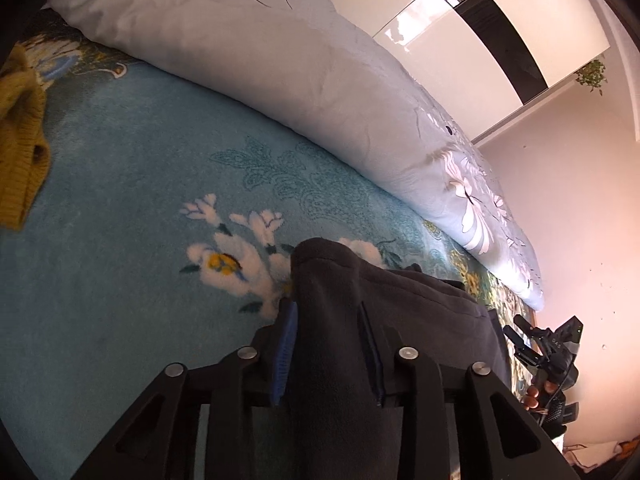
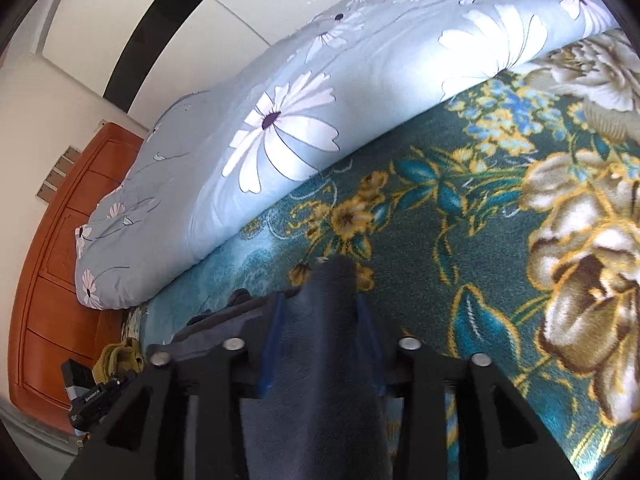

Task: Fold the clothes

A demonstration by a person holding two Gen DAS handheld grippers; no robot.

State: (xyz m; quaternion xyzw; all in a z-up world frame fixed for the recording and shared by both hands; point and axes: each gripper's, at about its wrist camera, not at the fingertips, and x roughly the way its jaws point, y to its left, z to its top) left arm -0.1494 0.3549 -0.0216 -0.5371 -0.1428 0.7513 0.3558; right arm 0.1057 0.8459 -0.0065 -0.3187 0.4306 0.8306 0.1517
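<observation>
A dark grey fleece garment lies on the floral bed blanket. One fold of it runs up between the fingers of my left gripper, whose blue pads stand apart and do not pinch the cloth. In the right wrist view another fold of the same garment sits between the spread fingers of my right gripper, also loose. Off to the right in the left wrist view, a hand holds the right gripper's body.
A pale blue flowered quilt is rolled along the far side of the blanket. A mustard knit garment lies at the left. An orange wooden cabinet stands beyond the bed's end.
</observation>
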